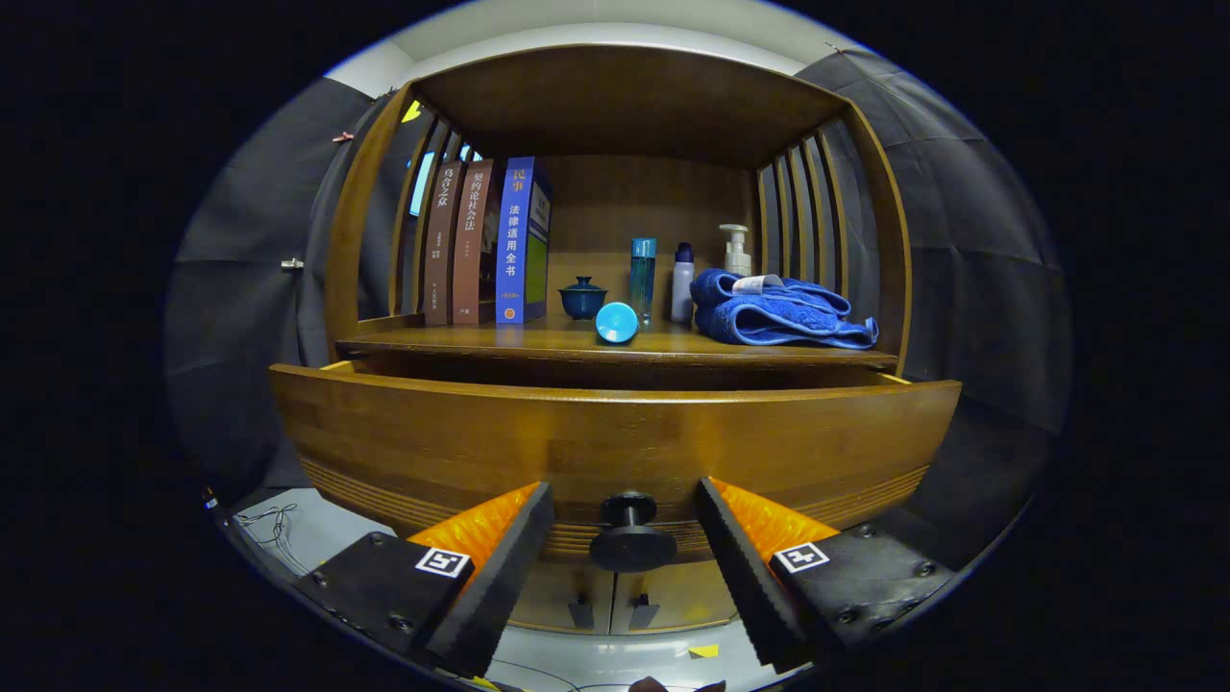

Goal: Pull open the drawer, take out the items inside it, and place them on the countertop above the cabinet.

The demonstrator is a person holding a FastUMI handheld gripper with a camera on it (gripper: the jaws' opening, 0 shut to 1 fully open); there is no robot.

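A wooden cabinet stands with its drawer partly out, front panel bowed toward the camera, inside hidden from this angle. On the desk above sit books, a folded towel, bottles, a lidded cup and a round blue piece. The tongs are released, fingers spread either side of the knob without touching it. Risks, as judged: the small knob could slip free if the fingers close off-centre, and a crowded desk leaves little landing room, so the blue piece near the edge may be knocked off.
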